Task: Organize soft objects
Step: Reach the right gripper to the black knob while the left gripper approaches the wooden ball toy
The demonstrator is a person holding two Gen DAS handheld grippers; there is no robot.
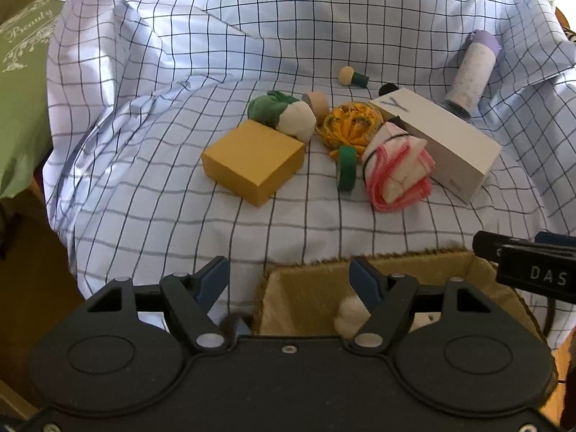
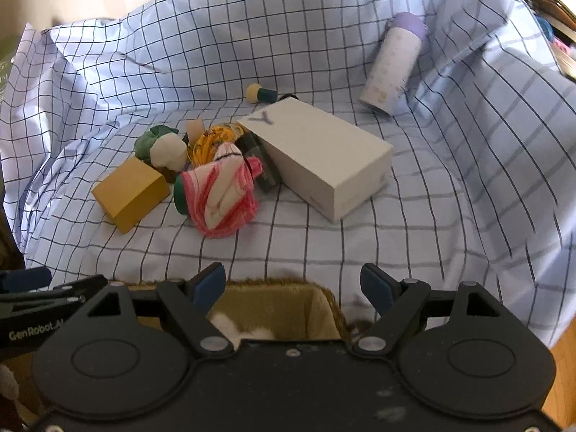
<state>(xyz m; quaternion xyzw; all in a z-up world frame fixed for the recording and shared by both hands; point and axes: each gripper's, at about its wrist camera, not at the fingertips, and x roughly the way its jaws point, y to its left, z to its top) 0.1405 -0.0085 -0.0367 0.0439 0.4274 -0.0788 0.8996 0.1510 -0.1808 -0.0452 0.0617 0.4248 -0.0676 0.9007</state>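
Left wrist view only: green cushion (image 1: 21,82) with "Beauty" lettering at upper left, and a black round item (image 1: 388,89) behind the white box (image 1: 437,142). Right wrist view only: dark green-grey object (image 2: 260,161) wedged against that box's left side, mostly covered by the pink-and-white cloth bundle (image 2: 223,198); can't identify it.

Left gripper (image 1: 289,280): jaws apart, nothing between them, low centre of frame over the basket (image 1: 306,289). Right gripper (image 2: 293,289): jaws apart, empty, also over the basket rim.

Basket cut off by the gripper bodies in both views; a white fluffy item (image 1: 351,315) sits inside, only partly visible.

Soft things cluster mid-frame on the checked-cloth surface (image 1: 144,165): green-and-white plush (image 1: 284,117), yellow-orange patterned fabric ball (image 1: 351,124), cloth bundle with a black band round it. Mustard box (image 1: 253,162) touches the plush. Green tape roll (image 1: 347,168) stands on edge beside the bundle. Purple-capped bottle (image 1: 471,73) lies tilted, upper right, well apart. Small mushroom-shaped piece (image 1: 352,76) behind the cluster.
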